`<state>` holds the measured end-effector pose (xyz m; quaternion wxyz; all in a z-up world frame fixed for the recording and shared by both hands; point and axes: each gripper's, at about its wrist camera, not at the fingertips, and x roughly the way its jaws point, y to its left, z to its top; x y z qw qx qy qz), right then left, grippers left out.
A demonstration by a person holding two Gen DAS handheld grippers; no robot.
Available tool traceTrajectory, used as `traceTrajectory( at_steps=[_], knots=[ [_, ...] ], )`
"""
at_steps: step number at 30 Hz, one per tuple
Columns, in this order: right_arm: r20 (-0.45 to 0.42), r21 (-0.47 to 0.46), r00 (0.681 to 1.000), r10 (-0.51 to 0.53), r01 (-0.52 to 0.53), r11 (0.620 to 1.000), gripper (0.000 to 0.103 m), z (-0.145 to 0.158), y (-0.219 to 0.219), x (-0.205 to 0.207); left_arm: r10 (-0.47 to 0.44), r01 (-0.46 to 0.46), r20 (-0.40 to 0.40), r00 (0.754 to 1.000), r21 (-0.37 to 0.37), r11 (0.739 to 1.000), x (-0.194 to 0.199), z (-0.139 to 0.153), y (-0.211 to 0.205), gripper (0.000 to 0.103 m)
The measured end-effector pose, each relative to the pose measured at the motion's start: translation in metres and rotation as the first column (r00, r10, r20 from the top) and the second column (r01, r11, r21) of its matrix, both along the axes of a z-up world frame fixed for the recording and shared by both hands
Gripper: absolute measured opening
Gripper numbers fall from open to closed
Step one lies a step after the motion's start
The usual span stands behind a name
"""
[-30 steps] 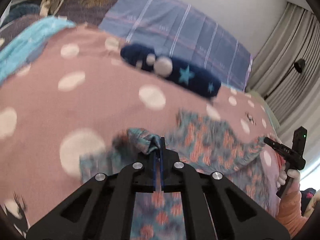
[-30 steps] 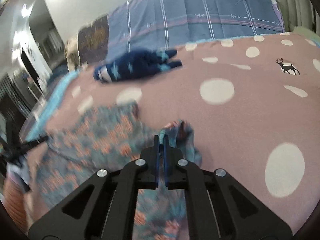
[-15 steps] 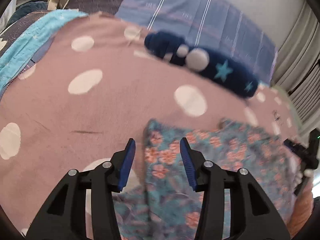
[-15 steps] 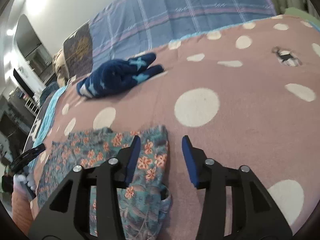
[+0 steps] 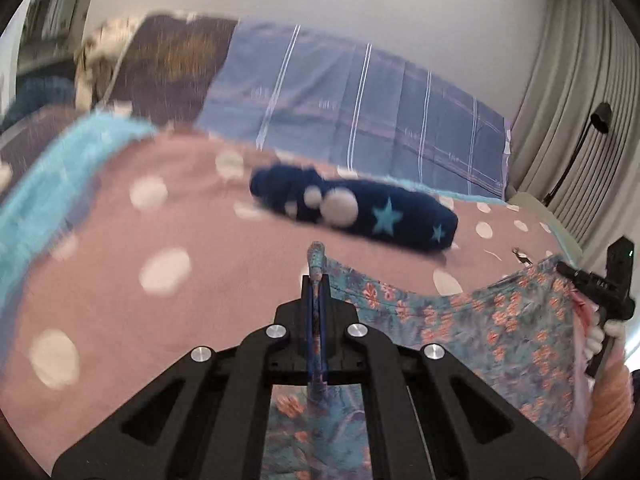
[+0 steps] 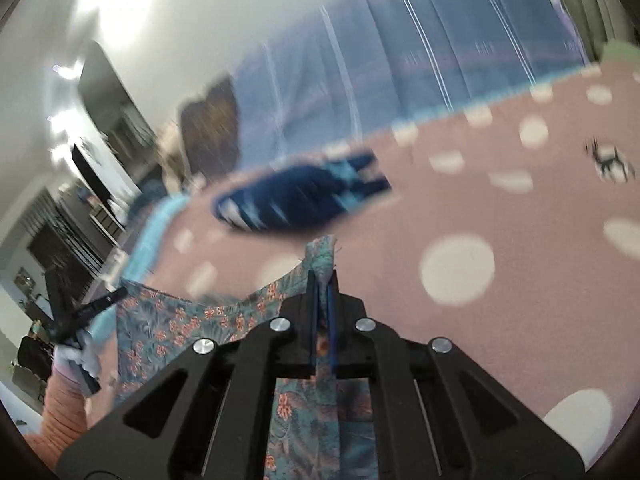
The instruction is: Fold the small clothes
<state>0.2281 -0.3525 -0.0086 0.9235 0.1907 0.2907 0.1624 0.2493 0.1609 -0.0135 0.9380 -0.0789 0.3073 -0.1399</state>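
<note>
A small teal garment with an orange flower print (image 5: 500, 328) hangs stretched between my two grippers above the pink dotted bedspread (image 5: 160, 240). My left gripper (image 5: 318, 280) is shut on one corner of it. My right gripper (image 6: 322, 280) is shut on the other corner; the garment (image 6: 180, 320) sags to the left in that view. Each gripper shows in the other's view, the right one (image 5: 596, 284) and the left one (image 6: 92, 308).
A folded dark blue garment with light stars (image 5: 360, 208) (image 6: 304, 196) lies on the bedspread beyond the grippers. Blue checked pillows (image 5: 360, 100) stand at the head of the bed. A turquoise blanket (image 5: 52, 176) lies at the left, curtains (image 5: 580, 100) at the right.
Half a second ago both grippers were open over the flat garment. Both have shut on its corners and lifted it off the bed.
</note>
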Motion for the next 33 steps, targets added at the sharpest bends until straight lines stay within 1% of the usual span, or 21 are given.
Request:
traceTrajectory(
  at_steps=[1,3,5,6,7,8,9,10,12,13,14,16,17,18,19,20,22,24,27,31,33],
  knots=[
    [0.003,-0.012,1.0,-0.001,0.001,1.0,0.004,0.004,0.001,0.004,0.008,-0.008,0.001,1.0,0.015,1.0,0.005,0.002,-0.001,0.002],
    [-0.034,-0.07,0.999,-0.02,0.018,0.997,0.005,-0.004,0.006,0.023,0.011,-0.01,-0.04,0.999,0.037,0.999,0.024,-0.007,-0.003,0.002],
    [-0.124,-0.122,0.991,-0.044,0.029,0.992,0.007,-0.028,0.01,0.048,0.029,-0.014,-0.119,0.992,0.123,0.992,0.048,-0.035,-0.01,0.003],
    [-0.202,-0.136,0.978,-0.059,0.032,0.99,0.009,-0.051,0.01,0.063,0.036,-0.004,-0.183,0.983,0.171,0.985,0.06,-0.058,-0.015,0.003],
    [-0.267,-0.143,0.961,-0.076,0.038,0.989,0.011,-0.07,0.01,0.071,0.039,0.005,-0.222,0.974,0.193,0.981,0.066,-0.071,-0.018,0.004],
    [-0.308,-0.143,0.948,-0.084,0.041,0.989,0.011,-0.082,0.009,0.075,0.045,0.014,-0.261,0.964,0.217,0.976,0.067,-0.086,-0.018,0.004],
    [-0.333,-0.125,0.939,-0.084,0.044,0.991,0.011,-0.094,0.007,0.073,0.048,0.022,-0.288,0.956,0.234,0.972,0.066,-0.099,-0.019,0.004],
    [-0.31,-0.101,0.948,-0.078,0.049,0.994,0.013,-0.096,0.004,0.067,0.044,0.028,-0.297,0.954,0.233,0.972,0.062,-0.105,-0.018,0.007],
    [-0.296,-0.081,0.952,-0.074,0.052,0.995,0.021,-0.091,-0.002,0.053,0.042,0.019,-0.282,0.959,0.211,0.977,0.047,-0.102,-0.011,0.013],
    [-0.287,-0.083,0.954,-0.086,0.065,0.994,0.03,-0.086,-0.005,0.045,0.048,0.006,-0.274,0.96,0.192,0.981,0.04,-0.097,-0.006,0.017],
    [-0.268,-0.089,0.958,-0.1,0.079,0.993,0.033,-0.078,-0.011,0.031,0.052,-0.008,-0.26,0.964,0.168,0.986,0.03,-0.09,0.001,0.018],
    [-0.249,-0.073,0.964,-0.097,0.081,0.994,0.033,-0.068,-0.018,0.006,0.051,-0.026,-0.226,0.973,0.11,0.994,0.001,-0.074,0.014,0.021],
    [-0.246,-0.062,0.965,-0.092,0.079,0.995,0.033,-0.066,-0.021,-0.004,0.046,-0.027,-0.211,0.976,0.089,0.996,-0.016,-0.066,0.019,0.027],
    [-0.24,-0.042,0.967,-0.081,0.073,0.996,0.033,-0.064,-0.024,-0.024,0.036,-0.022,-0.196,0.98,0.07,0.997,-0.036,-0.06,0.023,0.029],
    [-0.239,-0.031,0.968,-0.074,0.068,0.997,0.033,-0.063,-0.024,-0.039,0.027,-0.017,-0.186,0.982,0.058,0.998,-0.052,-0.057,0.02,0.035],
    [-0.238,-0.022,0.969,-0.069,0.065,0.998,0.033,-0.061,-0.025,-0.057,0.016,-0.008,-0.177,0.984,0.043,0.999,-0.07,-0.054,0.021,0.038],
    [-0.236,-0.009,0.97,-0.054,0.054,0.999,0.033,-0.062,-0.024,-0.095,-0.004,0.003,-0.176,0.984,-0.004,1.0,-0.111,-0.053,0.025,0.038],
    [-0.242,0.007,0.969,-0.046,0.049,0.999,0.035,-0.068,-0.021,-0.131,-0.006,-0.003,-0.191,0.982,-0.047,0.999,-0.141,-0.058,0.027,0.038],
    [-0.265,-0.001,0.963,-0.049,0.051,0.999,0.037,-0.078,-0.014,-0.169,0.003,-0.022,-0.224,0.975,-0.086,0.996,-0.174,-0.07,0.031,0.038],
    [-0.288,-0.062,0.954,-0.082,0.067,0.996,0.038,-0.092,-0.01,-0.201,0.002,-0.032,-0.257,0.966,-0.114,0.993,-0.194,-0.084,0.031,0.038],
    [-0.286,-0.064,0.953,-0.095,0.08,0.995,0.038,-0.092,-0.01,-0.212,0.006,-0.039,-0.266,0.964,-0.118,0.992,-0.2,-0.088,0.03,0.038]
  ],
)
